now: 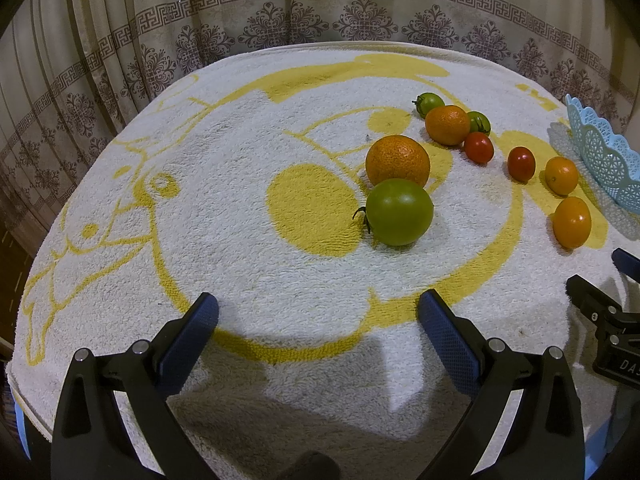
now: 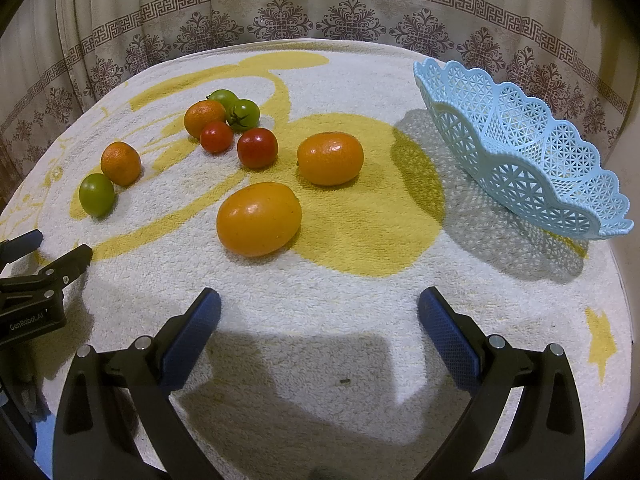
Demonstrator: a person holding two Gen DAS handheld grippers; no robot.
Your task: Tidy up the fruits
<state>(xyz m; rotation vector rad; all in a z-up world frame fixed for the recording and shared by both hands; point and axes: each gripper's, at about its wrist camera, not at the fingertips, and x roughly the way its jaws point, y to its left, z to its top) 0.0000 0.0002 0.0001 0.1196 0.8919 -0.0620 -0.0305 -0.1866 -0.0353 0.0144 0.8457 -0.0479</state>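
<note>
Holding both claws low over the towel (image 1: 248, 152), you have nothing between the fingers of either one. Your left claw (image 1: 318, 316) is spread wide, its blue pads apart above bare white and yellow cloth. Straight ahead of it, a little to the right, lies a large green tomato (image 1: 399, 211), touching the orange (image 1: 397, 161) just behind it. Farther back sits a tight bunch: a second orange (image 1: 447, 124) with two small green tomatoes (image 1: 430, 103) behind and beside it, and a red tomato (image 1: 478, 147) against its near side. Another red tomato (image 1: 521, 163) lies apart to the right.

Your right claw (image 2: 319, 312) is spread just as wide, also over bare towel. Nearest to it is a smooth orange-yellow fruit (image 2: 259, 219), with a second one (image 2: 330, 158) a little beyond and to the right; the two do not touch. Behind them is the same bunch of oranges, red and green tomatoes, and well off to the left the green tomato and its orange. The light blue lattice basket (image 2: 520, 160) stands at the far right of the towel, tilted up on its side, with no fruit seen in it. All the fruit lies on the towel, outside the basket. A patterned curtain (image 2: 320, 12) hangs behind the table.
</note>
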